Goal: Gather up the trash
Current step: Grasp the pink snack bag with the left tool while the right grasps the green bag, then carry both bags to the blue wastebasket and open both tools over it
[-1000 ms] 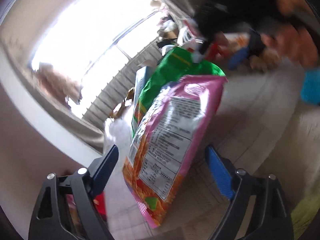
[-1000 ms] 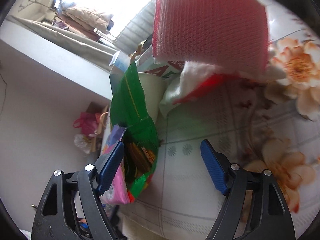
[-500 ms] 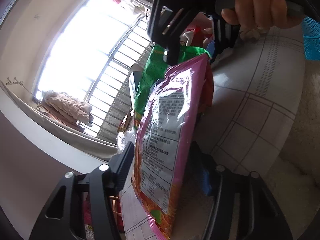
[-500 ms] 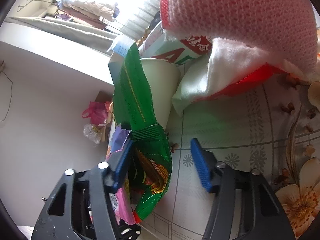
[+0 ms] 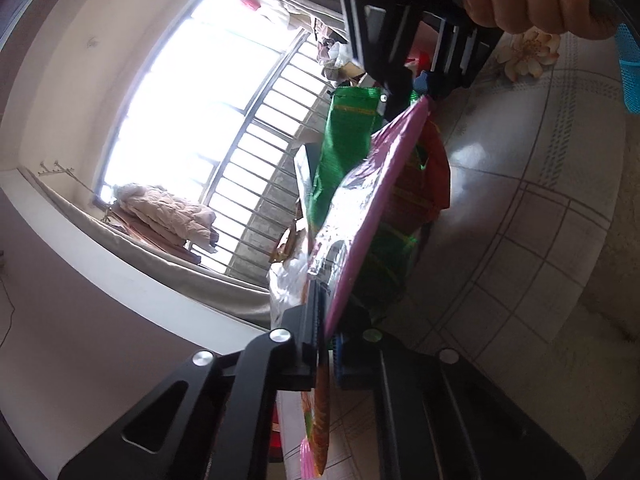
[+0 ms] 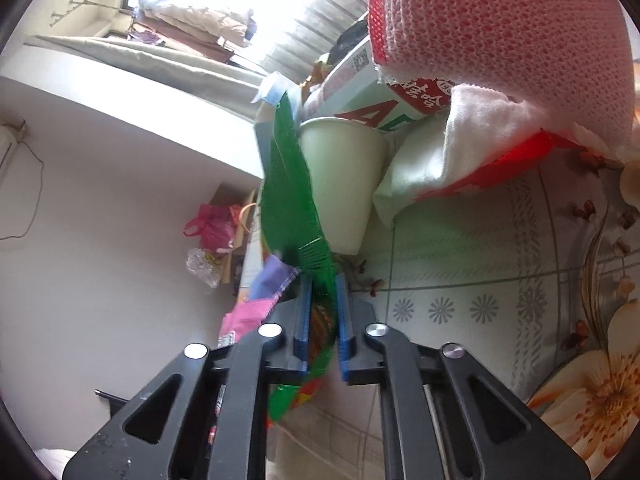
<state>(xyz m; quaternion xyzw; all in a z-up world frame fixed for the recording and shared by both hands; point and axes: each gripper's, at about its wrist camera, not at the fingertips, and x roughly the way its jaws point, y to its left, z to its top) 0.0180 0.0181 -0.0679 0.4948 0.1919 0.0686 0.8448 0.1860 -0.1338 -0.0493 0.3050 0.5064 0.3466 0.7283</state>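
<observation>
Pinching both bags: left claw just closed tight on pink bag, right claw just closed tight on green bag, near table edge by cup. Good lift needed slow pull, firm squeeze, no bump on cup.

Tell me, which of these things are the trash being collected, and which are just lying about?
Job in hand:
pink bag, pinched in the left gripper
green bag, pinched in the right gripper

Lying about:
paper cup
pink cloth
carton
blue basket
</observation>
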